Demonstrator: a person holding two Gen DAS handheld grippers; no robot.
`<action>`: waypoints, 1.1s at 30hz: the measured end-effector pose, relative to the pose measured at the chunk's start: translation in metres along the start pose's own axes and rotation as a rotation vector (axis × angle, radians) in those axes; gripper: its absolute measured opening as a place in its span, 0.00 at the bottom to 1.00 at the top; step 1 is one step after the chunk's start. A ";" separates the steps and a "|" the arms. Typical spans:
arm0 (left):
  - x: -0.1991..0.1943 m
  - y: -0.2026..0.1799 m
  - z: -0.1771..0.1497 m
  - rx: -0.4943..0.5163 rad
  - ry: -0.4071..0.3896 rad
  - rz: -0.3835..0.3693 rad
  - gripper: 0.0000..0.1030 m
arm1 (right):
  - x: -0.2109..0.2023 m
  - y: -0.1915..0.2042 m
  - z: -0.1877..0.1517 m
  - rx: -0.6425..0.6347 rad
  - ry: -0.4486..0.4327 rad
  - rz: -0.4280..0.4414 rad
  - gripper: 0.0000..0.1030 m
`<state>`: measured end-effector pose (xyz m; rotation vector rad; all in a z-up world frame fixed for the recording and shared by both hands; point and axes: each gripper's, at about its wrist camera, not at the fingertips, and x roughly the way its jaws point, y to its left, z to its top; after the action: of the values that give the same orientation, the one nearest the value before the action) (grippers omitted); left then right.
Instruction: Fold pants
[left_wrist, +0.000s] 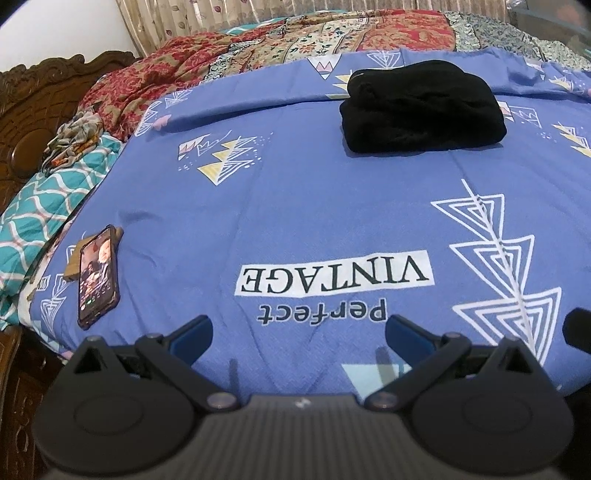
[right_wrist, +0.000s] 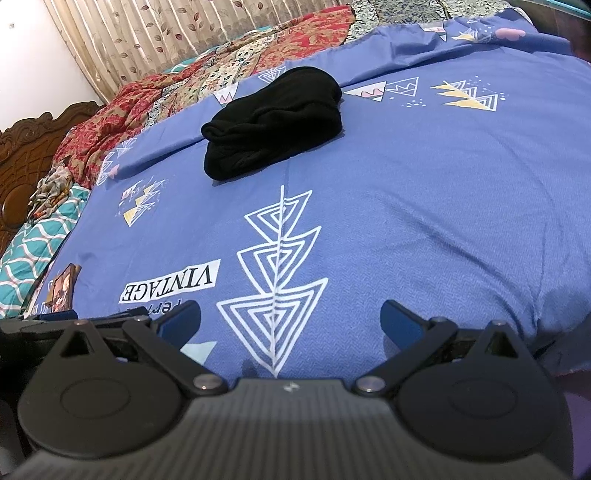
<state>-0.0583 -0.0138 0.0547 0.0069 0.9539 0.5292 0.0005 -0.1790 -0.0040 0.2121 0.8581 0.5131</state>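
Note:
Black pants (left_wrist: 423, 109) lie folded in a compact bundle on the blue patterned bedsheet (left_wrist: 314, 206), far from both grippers. They also show in the right wrist view (right_wrist: 275, 122), up and left of centre. My left gripper (left_wrist: 299, 332) is open and empty, low over the near edge of the bed by the "Perfect VINTAGE" print. My right gripper (right_wrist: 291, 319) is open and empty, low over the white triangle pattern near the bed's front edge. Part of the left gripper (right_wrist: 55, 317) shows at the right wrist view's left edge.
A phone (left_wrist: 98, 273) with a lit screen lies on the sheet at the left, over a brown card. A red floral quilt (left_wrist: 155, 77) and a teal patterned blanket (left_wrist: 44, 206) are bunched at the far left. A carved wooden headboard (left_wrist: 26, 110) and curtains (right_wrist: 155, 33) stand behind.

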 end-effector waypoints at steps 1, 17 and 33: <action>0.000 0.000 0.000 -0.001 0.002 0.001 1.00 | 0.000 0.000 0.000 0.000 0.001 0.001 1.00; 0.000 -0.002 0.002 0.013 0.004 0.011 1.00 | -0.001 -0.002 0.003 -0.006 -0.008 0.006 1.00; 0.007 -0.003 -0.001 0.020 0.058 -0.020 1.00 | -0.002 -0.006 0.004 0.003 -0.005 0.007 1.00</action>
<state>-0.0545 -0.0139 0.0478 0.0000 1.0151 0.5039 0.0048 -0.1845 -0.0023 0.2195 0.8532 0.5179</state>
